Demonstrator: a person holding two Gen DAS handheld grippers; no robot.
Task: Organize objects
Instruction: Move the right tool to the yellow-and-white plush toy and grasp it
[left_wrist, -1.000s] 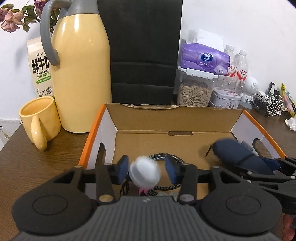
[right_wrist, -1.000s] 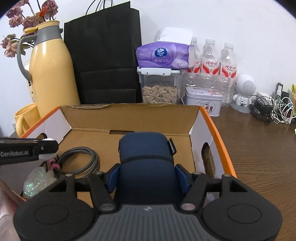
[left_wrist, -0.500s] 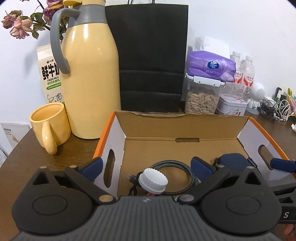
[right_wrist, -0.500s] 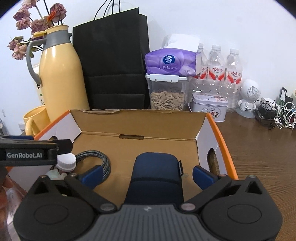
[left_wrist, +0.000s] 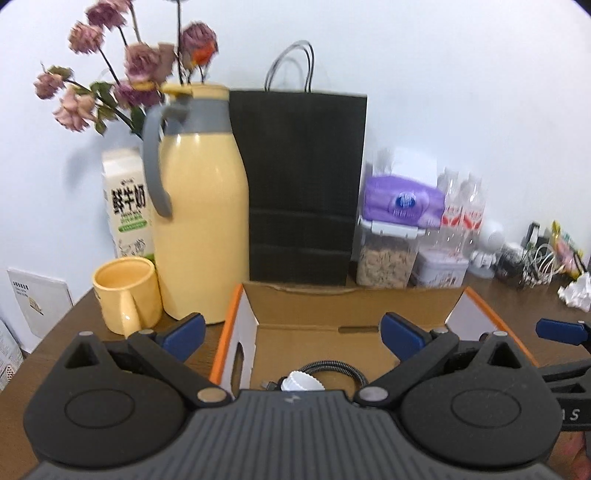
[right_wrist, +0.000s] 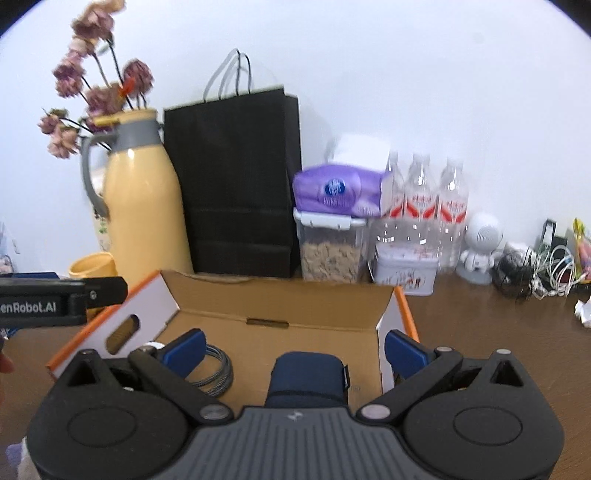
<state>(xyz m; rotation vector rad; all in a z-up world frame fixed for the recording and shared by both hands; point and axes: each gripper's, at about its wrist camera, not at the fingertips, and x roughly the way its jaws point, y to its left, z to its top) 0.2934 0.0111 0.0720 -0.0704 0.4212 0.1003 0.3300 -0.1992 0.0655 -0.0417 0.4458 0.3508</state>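
Left wrist view: yellow mug (left_wrist: 123, 297) and thermos (left_wrist: 199, 229) on counter (left_wrist: 48, 350), left of cardboard box (left_wrist: 236, 332); left gripper (left_wrist: 293, 334) fingers spread wide, released, above white cap (left_wrist: 301, 381) and braided cable (left_wrist: 334, 369) inside. Right wrist view: right gripper (right_wrist: 293, 352) likewise released over navy pouch (right_wrist: 308, 380) in box.

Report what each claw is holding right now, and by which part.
Nothing. The left claw and right claw are both open and empty; the white-capped bottle and navy pouch lie in the box.
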